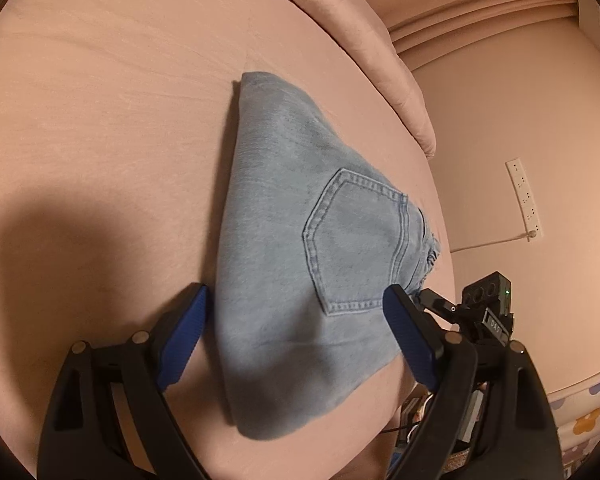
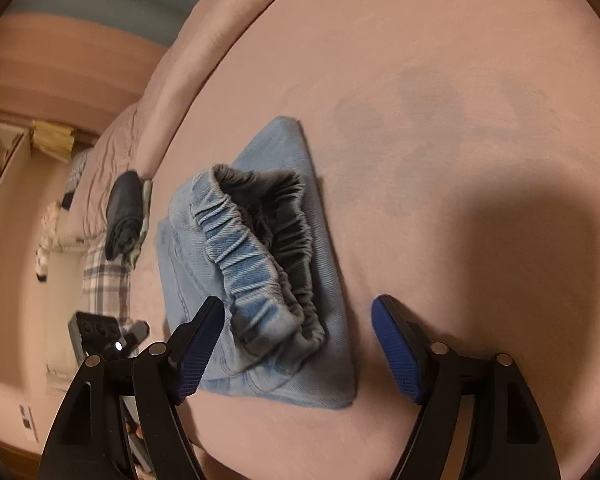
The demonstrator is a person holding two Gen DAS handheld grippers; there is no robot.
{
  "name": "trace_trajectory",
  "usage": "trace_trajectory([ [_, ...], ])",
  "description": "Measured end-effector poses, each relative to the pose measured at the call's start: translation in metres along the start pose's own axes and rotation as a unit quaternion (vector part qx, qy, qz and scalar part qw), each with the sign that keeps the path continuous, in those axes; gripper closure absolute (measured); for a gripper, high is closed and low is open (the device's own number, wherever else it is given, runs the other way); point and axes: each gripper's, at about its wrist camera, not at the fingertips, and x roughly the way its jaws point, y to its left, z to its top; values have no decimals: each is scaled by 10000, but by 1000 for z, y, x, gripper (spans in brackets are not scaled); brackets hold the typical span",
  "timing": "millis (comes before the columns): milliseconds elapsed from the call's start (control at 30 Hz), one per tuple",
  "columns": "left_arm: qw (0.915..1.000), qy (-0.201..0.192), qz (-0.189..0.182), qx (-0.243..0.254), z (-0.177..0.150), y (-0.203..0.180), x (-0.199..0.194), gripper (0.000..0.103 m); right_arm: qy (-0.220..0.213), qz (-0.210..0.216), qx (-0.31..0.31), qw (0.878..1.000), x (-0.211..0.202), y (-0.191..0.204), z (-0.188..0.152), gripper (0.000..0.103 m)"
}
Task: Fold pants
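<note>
Folded jeans (image 1: pixel 300 248) lying mid-frame on pink bed (image 1: pixel 100 120). Left gripper (image 1: pixel 296 312) spread wide, gripping nothing. Right gripper (image 2: pixel 300 320) likewise wide, empty, over elastic waistband (image 2: pixel 256 256).

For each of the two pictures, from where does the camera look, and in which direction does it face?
Left wrist view: sits on the left gripper, looks forward and down at the folded jeans on the pink bed; its own open blue-padded fingers show, and the right gripper shows beside them.
Right wrist view: sits on the right gripper, looks down at the jeans' elastic waistband; its own open fingers show, with the left gripper at the left edge.
Shared: the jeans, the bed, and each other's gripper.
</note>
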Motion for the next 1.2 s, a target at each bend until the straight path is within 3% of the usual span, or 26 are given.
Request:
trace_trajectory([
  [100, 10000, 47, -38, 51, 0, -3, 5, 16, 124, 30, -148, 9998, 6, 6, 6, 14],
  [433, 9997, 82, -218, -44, 7, -9, 24, 14, 81, 207, -474, 9986, 32, 25, 23, 12],
  [567, 9999, 8, -122, -28, 8, -13, 26, 15, -95, 234, -542, 9982, 35, 31, 23, 12],
  [633, 9999, -54, 35, 131, 6, -18, 26, 19, -263, 149, -747, 9968, 31, 36, 16, 19],
  [800, 9988, -126, 371, 287, 3, -18, 23, 51, -656, -180, -1473, 9868, 21, 55, -1, 41],
  [867, 9986, -170, 412, 291, 2, -16, 22, 59, -752, -228, -1642, 9833, 16, 60, -3, 45],
  [1033, 9963, -386, 517, 573, -2, -30, 14, 61, -1029, -462, -2137, 9704, 4, 85, -10, 49],
  [1200, 9941, -648, 477, 724, 3, -37, 1, 61, -1209, -435, -2357, 9633, -8, 107, -6, 49],
])
